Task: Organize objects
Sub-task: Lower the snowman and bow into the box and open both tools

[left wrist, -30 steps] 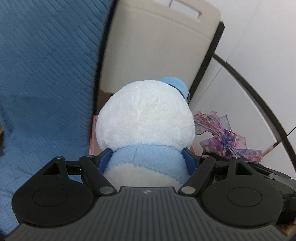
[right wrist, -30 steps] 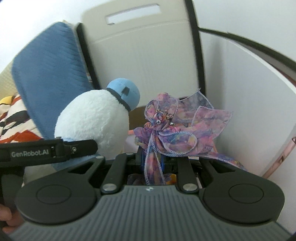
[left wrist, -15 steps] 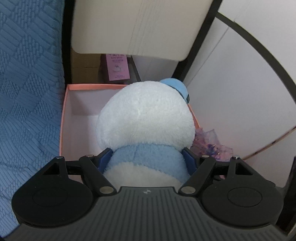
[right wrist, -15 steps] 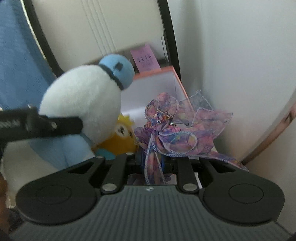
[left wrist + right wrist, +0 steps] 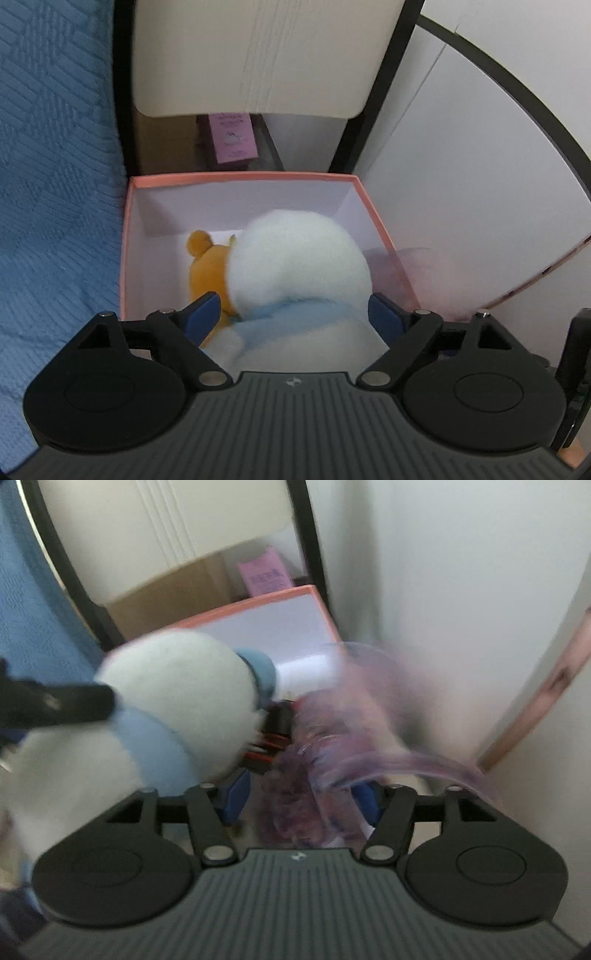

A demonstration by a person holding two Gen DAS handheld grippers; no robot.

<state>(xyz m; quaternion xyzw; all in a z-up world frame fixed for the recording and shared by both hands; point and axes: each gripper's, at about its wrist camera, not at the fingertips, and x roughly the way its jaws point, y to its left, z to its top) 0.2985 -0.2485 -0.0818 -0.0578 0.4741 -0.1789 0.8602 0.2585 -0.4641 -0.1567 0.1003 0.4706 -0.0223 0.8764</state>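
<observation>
A white and light-blue plush toy (image 5: 299,266) drops, blurred, into a pink-rimmed box (image 5: 243,178) with white inner walls. My left gripper (image 5: 293,314) stands open above the box, its blue pads apart on either side of the plush. An orange plush (image 5: 205,266) lies in the box beside it. My right gripper (image 5: 301,797) is open, and a purple ribbon bow (image 5: 343,738) falls, blurred, between its pads toward the box (image 5: 258,605). The white plush (image 5: 177,698) also shows in the right wrist view.
A blue quilted cover (image 5: 55,177) lies left of the box. A beige chair back with a black frame (image 5: 258,55) stands behind it. A pink card (image 5: 234,138) and a cardboard box (image 5: 170,594) are behind. A white wall (image 5: 480,184) is on the right.
Both grippers tilted down over the box and opened. The white plush left the left gripper and falls into the box. The ribbon bow left the right gripper and falls.
</observation>
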